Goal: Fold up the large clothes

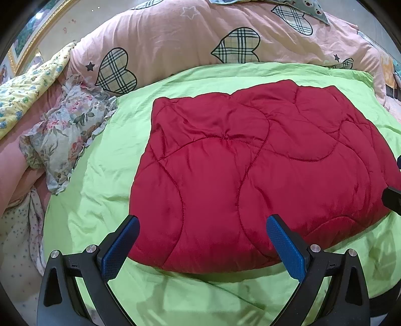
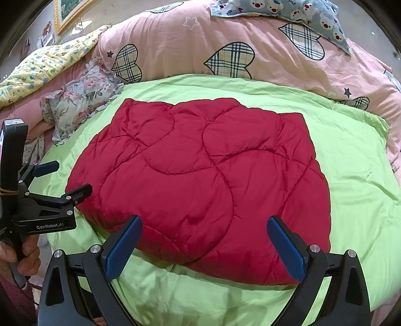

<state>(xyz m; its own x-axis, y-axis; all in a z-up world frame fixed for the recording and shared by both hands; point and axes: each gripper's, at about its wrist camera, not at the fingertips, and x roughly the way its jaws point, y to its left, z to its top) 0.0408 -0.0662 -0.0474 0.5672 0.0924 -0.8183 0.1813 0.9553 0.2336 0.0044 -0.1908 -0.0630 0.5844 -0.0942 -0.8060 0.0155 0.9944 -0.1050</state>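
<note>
— While both tools hung over the bed, where was the red quilted garment [image 1: 253, 170]?

— It lay folded in a puffy, roughly square bundle on the green sheet [image 1: 105, 175], near the middle. Curvy stitch lines ran all over it.

— What was the left gripper [image 1: 203, 247] doing?

— Its two blue pads [image 1: 119, 247] were spread wide apart and held nothing. They hung just over the near edge of the red bundle. From the other camera, it showed at the left side, also spread, with a hand [image 2: 23, 255] wrapped around its handle.

— And the right gripper [image 2: 204, 247]?

— Spread wide too, and empty. It also sat over the near edge of the bundle.

— What else was on the bed?

— A pink blanket with plaid hearts [image 2: 225, 37] was heaped behind the green sheet. A flowery frilly pillow [image 1: 67, 135] sat off to the left, just touching the sheet's edge. A yellow flowery quilt [image 2: 50, 65] lay farther left, and a blue pillow with little bears [image 2: 288, 12] rested on top of the pink blanket.
</note>
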